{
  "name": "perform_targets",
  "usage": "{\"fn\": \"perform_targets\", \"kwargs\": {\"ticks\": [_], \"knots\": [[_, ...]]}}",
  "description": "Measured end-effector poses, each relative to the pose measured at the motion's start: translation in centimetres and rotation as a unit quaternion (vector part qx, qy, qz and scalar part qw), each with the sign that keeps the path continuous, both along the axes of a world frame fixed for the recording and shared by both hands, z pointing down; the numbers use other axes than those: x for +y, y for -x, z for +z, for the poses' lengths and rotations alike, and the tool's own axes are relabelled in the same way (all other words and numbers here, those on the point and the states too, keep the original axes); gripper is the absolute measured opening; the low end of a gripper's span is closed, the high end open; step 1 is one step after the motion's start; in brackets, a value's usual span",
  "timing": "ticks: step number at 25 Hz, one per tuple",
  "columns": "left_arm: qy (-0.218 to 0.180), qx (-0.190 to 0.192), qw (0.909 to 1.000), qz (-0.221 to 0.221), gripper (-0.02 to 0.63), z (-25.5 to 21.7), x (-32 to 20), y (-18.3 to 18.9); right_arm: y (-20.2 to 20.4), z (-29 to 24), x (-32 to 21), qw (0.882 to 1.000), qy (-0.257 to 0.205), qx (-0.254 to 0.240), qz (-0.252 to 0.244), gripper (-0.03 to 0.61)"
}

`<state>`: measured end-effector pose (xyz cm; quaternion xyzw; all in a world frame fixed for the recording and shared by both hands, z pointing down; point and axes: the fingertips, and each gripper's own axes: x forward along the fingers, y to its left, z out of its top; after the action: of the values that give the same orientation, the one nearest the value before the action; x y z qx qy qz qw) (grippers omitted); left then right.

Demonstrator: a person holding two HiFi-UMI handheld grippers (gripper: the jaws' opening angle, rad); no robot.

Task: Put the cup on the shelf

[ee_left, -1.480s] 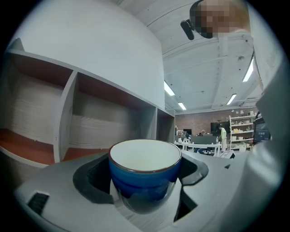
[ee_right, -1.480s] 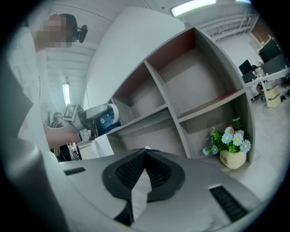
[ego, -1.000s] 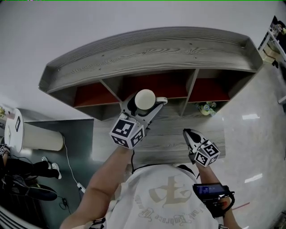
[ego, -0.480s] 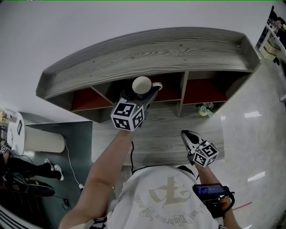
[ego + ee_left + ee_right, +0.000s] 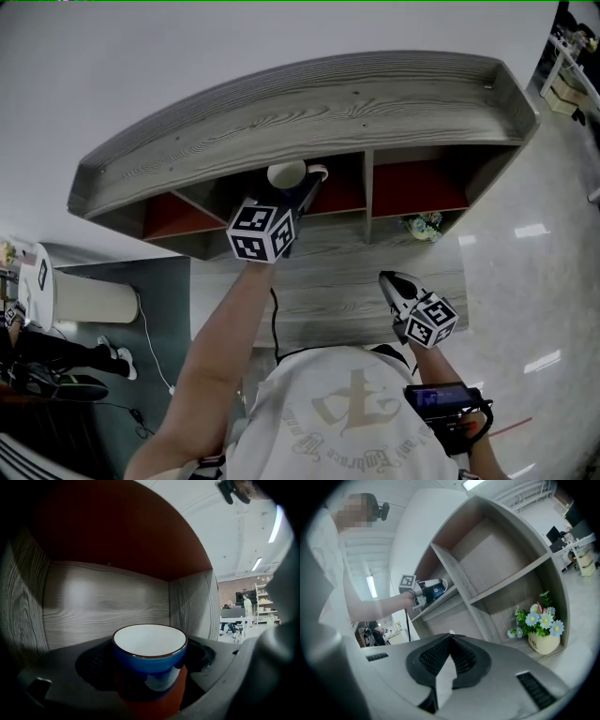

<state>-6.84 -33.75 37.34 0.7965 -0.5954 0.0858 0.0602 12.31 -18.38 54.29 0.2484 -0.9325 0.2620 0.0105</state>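
Note:
A blue cup (image 5: pixel 286 174) with a white inside sits between the jaws of my left gripper (image 5: pixel 298 185), which is shut on it. The cup (image 5: pixel 150 656) is inside the middle upper compartment of the grey wooden shelf (image 5: pixel 309 108), with a wood-grain back wall (image 5: pixel 103 604) just behind it. Whether the cup rests on the compartment floor I cannot tell. The right gripper view also shows the cup (image 5: pixel 434 590), at the compartment's mouth. My right gripper (image 5: pixel 389 279) hangs low near the person's body, shut and holding nothing (image 5: pixel 450 637).
A small pot of flowers (image 5: pixel 427 227) stands in the lower right compartment (image 5: pixel 541 632). The other upper compartments have red inner panels (image 5: pixel 417 187). A white cylinder (image 5: pixel 89 291) and cables lie on the floor at left. A dark device (image 5: pixel 441 403) hangs at the person's waist.
My left gripper has carried the cup up and forward, from in front of the shelf into the middle compartment. The right gripper has hardly moved.

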Motion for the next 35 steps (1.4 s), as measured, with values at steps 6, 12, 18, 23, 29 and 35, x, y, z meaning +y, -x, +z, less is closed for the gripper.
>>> {"fn": "perform_targets", "kwargs": {"ticks": [6,12,18,23,29,35], "knots": [[0.005,0.001,1.0000,-0.006,0.411,0.3,-0.4,0.1,0.0,-0.3,-0.8,1.000,-0.004,-0.005,-0.007,0.006],[-0.003,0.005,1.0000,-0.003,0.414,0.3,-0.5,0.3,0.2,-0.5,-1.3,1.000,-0.004,-0.007,-0.008,0.006],[0.016,0.001,0.9999,0.000,0.451,0.8,0.0,0.6,0.8,-0.5,-0.8,1.000,-0.003,-0.005,-0.013,0.006],[0.009,0.013,0.9999,0.000,0.451,0.2,1.0,1.0,1.1,-0.8,-0.4,1.000,-0.004,-0.003,-0.011,0.006],[0.008,0.023,0.9997,0.003,0.449,0.2,3.0,1.4,1.7,-1.0,0.0,1.000,-0.008,-0.002,-0.012,0.006],[0.005,0.023,0.9997,0.006,0.416,1.4,6.4,0.9,2.5,-1.3,0.3,1.000,-0.012,0.000,-0.015,0.006]]}}
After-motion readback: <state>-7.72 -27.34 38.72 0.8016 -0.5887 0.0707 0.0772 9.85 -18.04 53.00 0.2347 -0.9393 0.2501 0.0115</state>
